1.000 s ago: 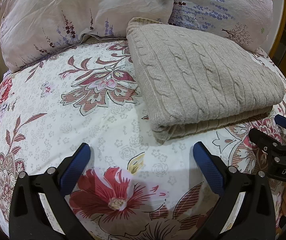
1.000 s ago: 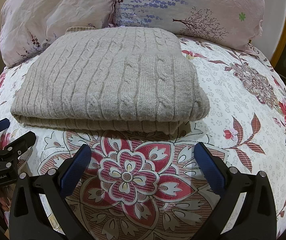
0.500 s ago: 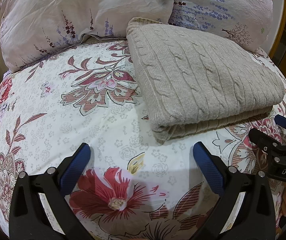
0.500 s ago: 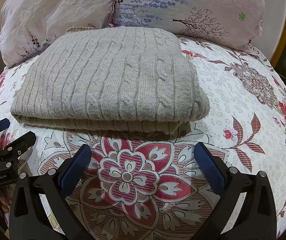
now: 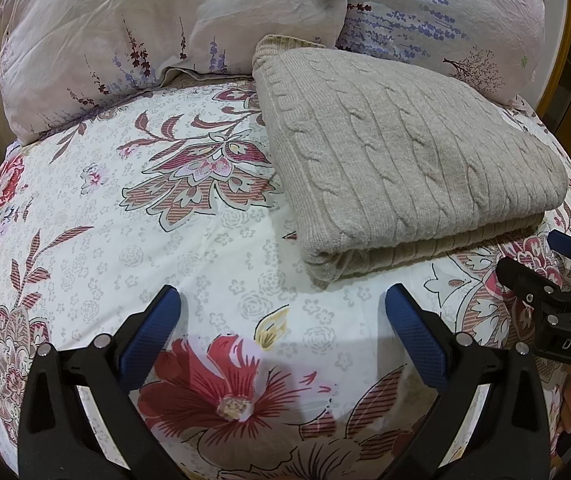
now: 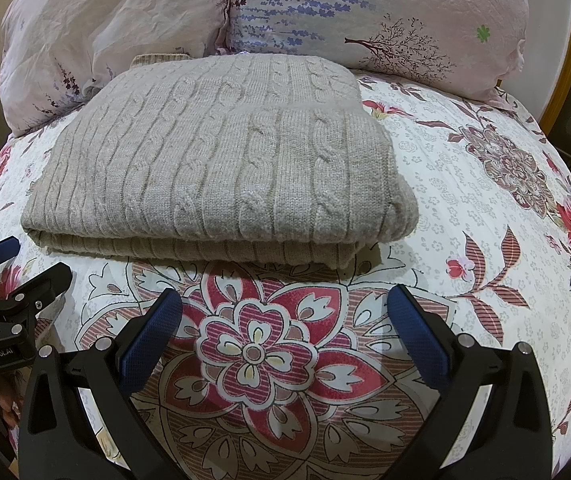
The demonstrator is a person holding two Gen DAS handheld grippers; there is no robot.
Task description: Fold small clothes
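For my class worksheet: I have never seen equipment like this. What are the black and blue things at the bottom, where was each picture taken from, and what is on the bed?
These are hand-held tongs, one in each of a person's hands, each carrying a wide-angle camera that looks forward along its two fingers. One picture comes from the left tongs, the other from the right tongs. Both stand open and hold nothing. Each picture also catches the other tongs at its edge. On the floral bedsheet lies a folded beige cable-knit sweater, just beyond the fingertips. Behind it rest two pale flower-printed pillows.
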